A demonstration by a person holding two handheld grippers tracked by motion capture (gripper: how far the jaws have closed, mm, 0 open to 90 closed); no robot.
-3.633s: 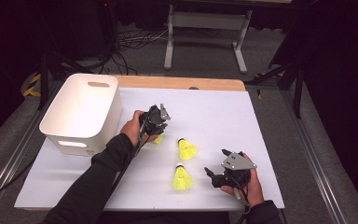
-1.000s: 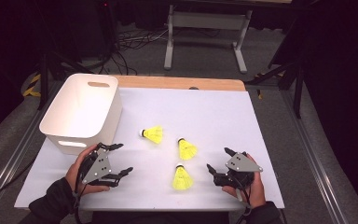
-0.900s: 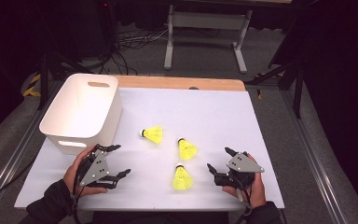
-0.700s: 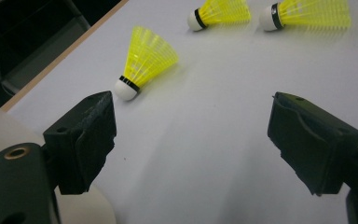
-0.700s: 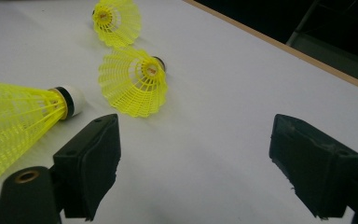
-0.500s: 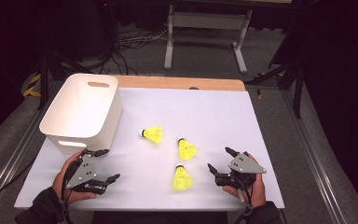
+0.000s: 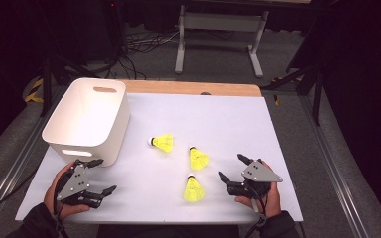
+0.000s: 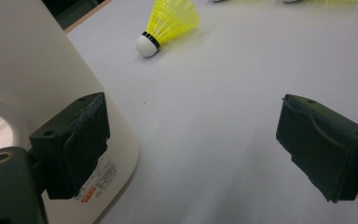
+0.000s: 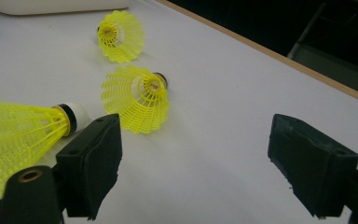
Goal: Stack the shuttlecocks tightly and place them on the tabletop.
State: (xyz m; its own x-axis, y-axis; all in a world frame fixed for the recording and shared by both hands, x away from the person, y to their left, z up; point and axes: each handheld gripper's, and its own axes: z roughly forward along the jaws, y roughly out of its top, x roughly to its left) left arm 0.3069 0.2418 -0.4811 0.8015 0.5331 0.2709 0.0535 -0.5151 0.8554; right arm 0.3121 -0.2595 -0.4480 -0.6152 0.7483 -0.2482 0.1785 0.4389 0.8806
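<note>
Three yellow shuttlecocks lie on the white table top: one (image 7: 162,142) near the bin, one (image 7: 198,159) in the middle, one (image 7: 193,189) nearest the front. My left gripper (image 7: 105,175) rests open and empty at the front left, beside the white bin (image 7: 89,119). In the left gripper view its jaws (image 8: 191,107) stand wide apart, with the bin's wall (image 8: 23,70) against the left one and a shuttlecock (image 8: 172,21) far ahead. My right gripper (image 7: 231,166) is open and empty, right of the front shuttlecock (image 9: 18,135); the other two (image 9: 137,98) (image 9: 120,36) lie beyond.
The bin stands at the table's left side, with a handle slot (image 7: 74,152) in its near wall. A wooden strip (image 7: 193,88) runs along the far edge. Beyond it are a metal stand (image 7: 218,29) and cables on the floor.
My left gripper has drawn back from the shuttlecock near the bin to the front left corner, open. The shuttlecocks lie where they were. The right gripper has barely moved.
</note>
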